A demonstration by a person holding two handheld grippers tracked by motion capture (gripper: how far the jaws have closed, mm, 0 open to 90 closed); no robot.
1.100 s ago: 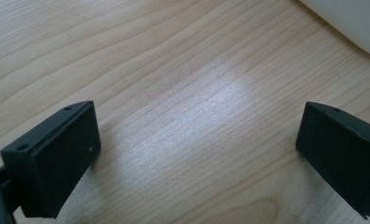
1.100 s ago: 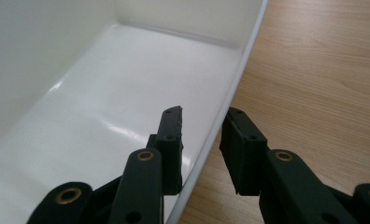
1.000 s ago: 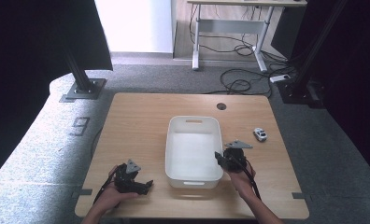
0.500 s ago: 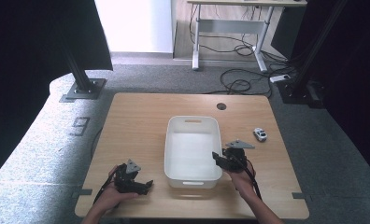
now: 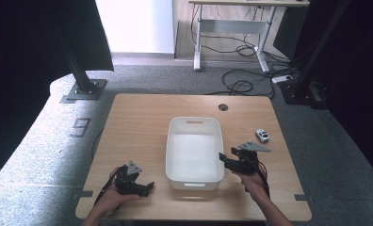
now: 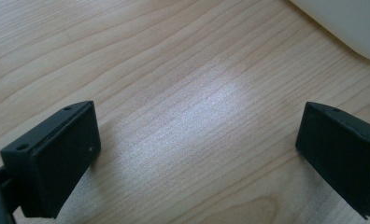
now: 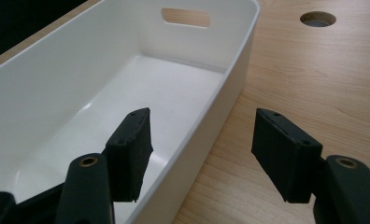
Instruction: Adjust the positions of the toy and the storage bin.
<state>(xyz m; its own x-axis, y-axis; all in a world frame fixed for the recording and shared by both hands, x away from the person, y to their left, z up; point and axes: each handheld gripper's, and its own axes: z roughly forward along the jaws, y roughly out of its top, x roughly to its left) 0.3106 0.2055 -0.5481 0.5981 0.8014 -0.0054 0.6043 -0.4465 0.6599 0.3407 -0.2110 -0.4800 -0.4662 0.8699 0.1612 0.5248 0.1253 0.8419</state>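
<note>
Our right gripper (image 5: 228,162) sits wide open over the white tub's (image 5: 194,176) right wall at the frame's middle, maybe to grab it. Our left gripper (image 5: 144,187) rests open, lower left.

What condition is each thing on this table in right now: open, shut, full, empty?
White rectangular plastic bin: upright, empty.
Left gripper: jaws open over bare wood, holding nothing.
Right gripper: jaws open, straddling the bin's right wall.
Small white toy car: on the table, apart from the bin.
Wooden table: round hole in it near the far edge.
</note>
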